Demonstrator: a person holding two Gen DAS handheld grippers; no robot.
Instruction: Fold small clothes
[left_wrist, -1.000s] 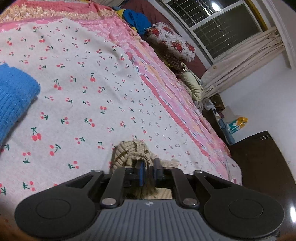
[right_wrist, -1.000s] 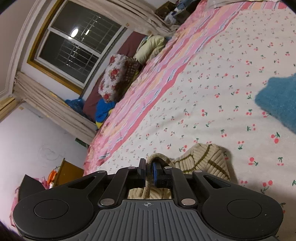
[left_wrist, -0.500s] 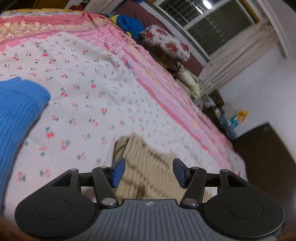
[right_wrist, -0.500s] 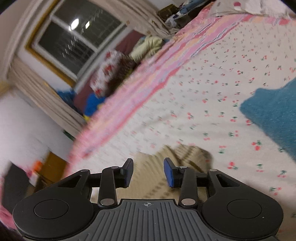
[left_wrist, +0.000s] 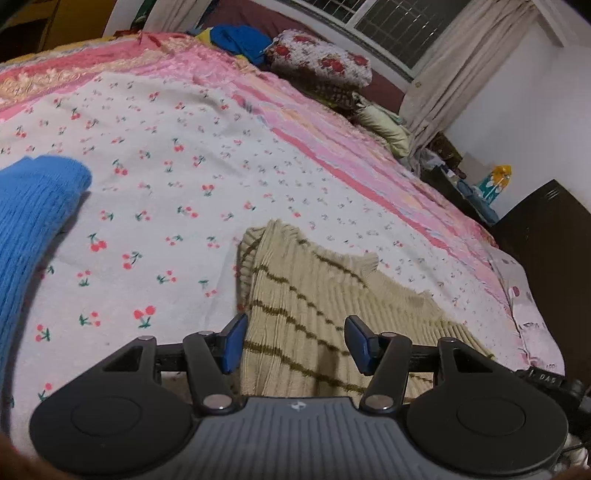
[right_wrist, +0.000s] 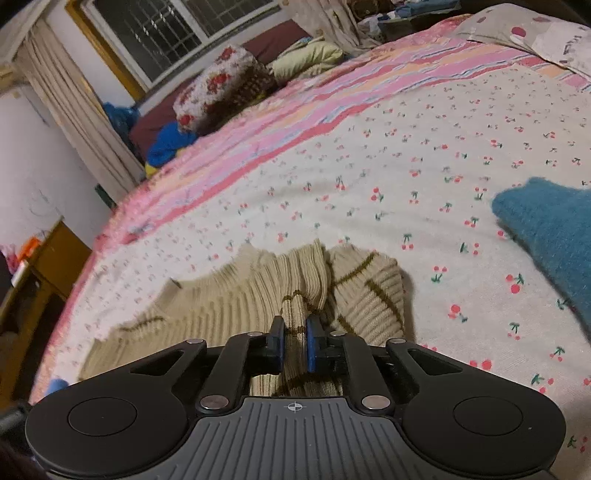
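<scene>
Two grippers work one beige ribbed knit (left_wrist: 314, 306) with olive stripes, lying on the cherry-print bedsheet (left_wrist: 166, 192). Left gripper (left_wrist: 295, 343) gapes empty above it; right gripper (right_wrist: 294, 345) has just closed, pinching a raised fold. No legible writing.

Left gripper (left_wrist: 294, 341) jaws apart; right gripper (right_wrist: 294, 343) jaws pinched together.

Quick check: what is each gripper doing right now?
Left gripper: open above the beige ribbed knit garment, gripping nothing.
Right gripper: shut on a fold of it.
</scene>
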